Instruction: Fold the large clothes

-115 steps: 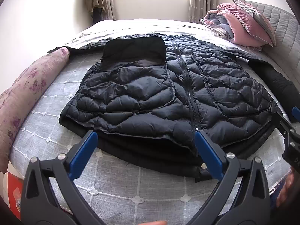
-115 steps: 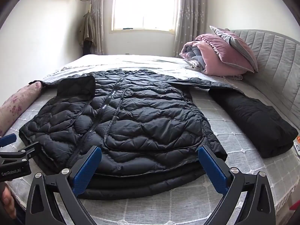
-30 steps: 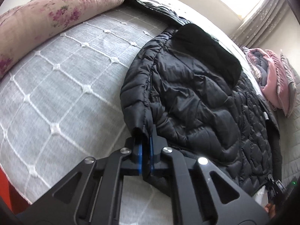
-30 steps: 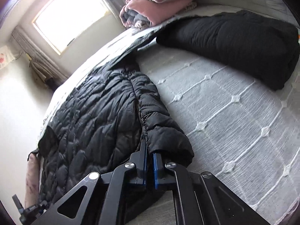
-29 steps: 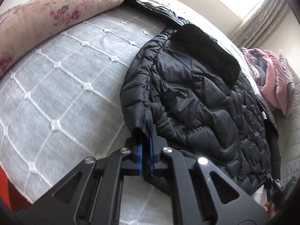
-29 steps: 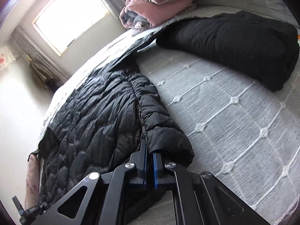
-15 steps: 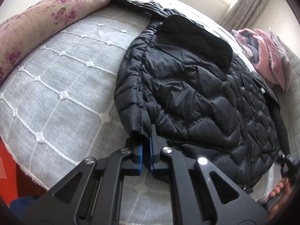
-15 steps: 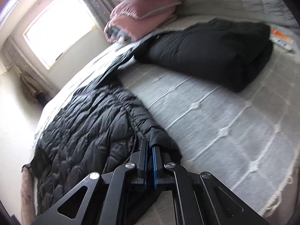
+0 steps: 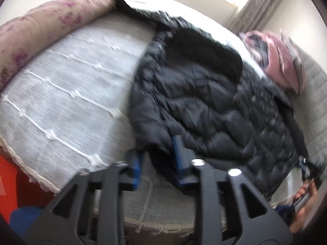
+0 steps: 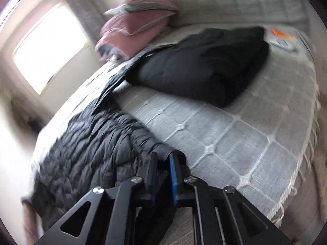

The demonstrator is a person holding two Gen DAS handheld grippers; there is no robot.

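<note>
Both tongs, clamped on the jacket (image 9: pixel 204 106) hem before, now opening. Left tongs (image 9: pixel 157 161) released, hem between; right tongs (image 10: pixel 163 169) parting likewise. Folding remains.

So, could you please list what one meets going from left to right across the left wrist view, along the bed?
Floral bolster → grey bedspread → black puffer jacket → pink bedding pile.
</note>
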